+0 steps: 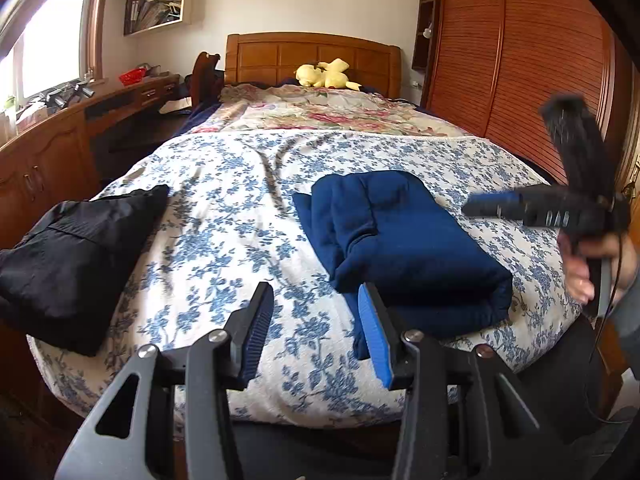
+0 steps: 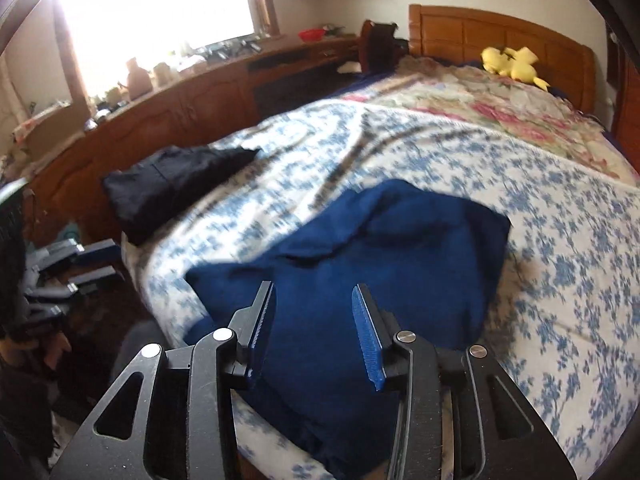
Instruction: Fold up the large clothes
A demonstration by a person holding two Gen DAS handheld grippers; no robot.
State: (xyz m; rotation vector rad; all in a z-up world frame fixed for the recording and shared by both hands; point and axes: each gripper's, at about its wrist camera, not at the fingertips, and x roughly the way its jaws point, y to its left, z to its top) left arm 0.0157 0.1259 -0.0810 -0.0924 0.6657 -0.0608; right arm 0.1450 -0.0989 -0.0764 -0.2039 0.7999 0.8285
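Floral bedspread (image 1: 240, 216) bears blue (image 1: 400, 236), seemingly black (image 1: 72, 256) garments.

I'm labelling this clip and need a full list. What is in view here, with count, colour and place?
blue garment: one, dark blue, folded, near end of the bed, right of middle.
black garment: one, black, folded, at the bed's left edge.
bedspread: one, white with blue flowers, covering the near part of the bed.
floral quilt: one, pink and cream, towards the headboard.
soft toy: one, yellow, by the headboard.
headboard: one, brown wood, far end.
cabinets: brown wood, along the left wall under the window.
left gripper: one, black with blue pads, open, empty.
right gripper: one, black with blue pads, open over the blue garment.
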